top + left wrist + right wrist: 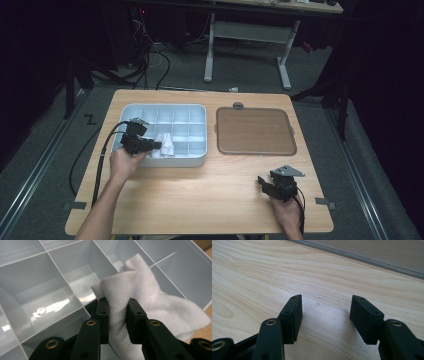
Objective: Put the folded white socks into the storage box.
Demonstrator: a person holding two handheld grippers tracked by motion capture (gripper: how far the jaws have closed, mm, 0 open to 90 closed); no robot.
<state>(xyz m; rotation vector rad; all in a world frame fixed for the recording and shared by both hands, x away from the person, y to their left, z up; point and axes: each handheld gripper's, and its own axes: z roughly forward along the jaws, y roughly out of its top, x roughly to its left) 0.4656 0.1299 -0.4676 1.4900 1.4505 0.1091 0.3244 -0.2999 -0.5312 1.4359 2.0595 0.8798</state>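
Nearest the person, the right gripper (266,184) is sitting low over the bare front of the wooden table (200,195), its jaws standing spread with nothing between them; in the right gripper view (325,315) only wood grain is lying in the gap, with the edge of the brown lid (372,255) running across farther off.

Farther in and to the left, the left gripper (117,317) is pinching a white cloth (150,302), both pads pressing a fold of it from either side. In the high view the left gripper (152,145) is pointing toward the right across the front row of the pale compartment tray (200,159).

The cloth (164,145) is hanging over the dividers near the tray's front middle, its long axis running from the jaws outward toward the tray's front rim, one bunched corner rising above the pads.

Beyond, the lid (255,131) is lying flat beside the tray, just apart from it.
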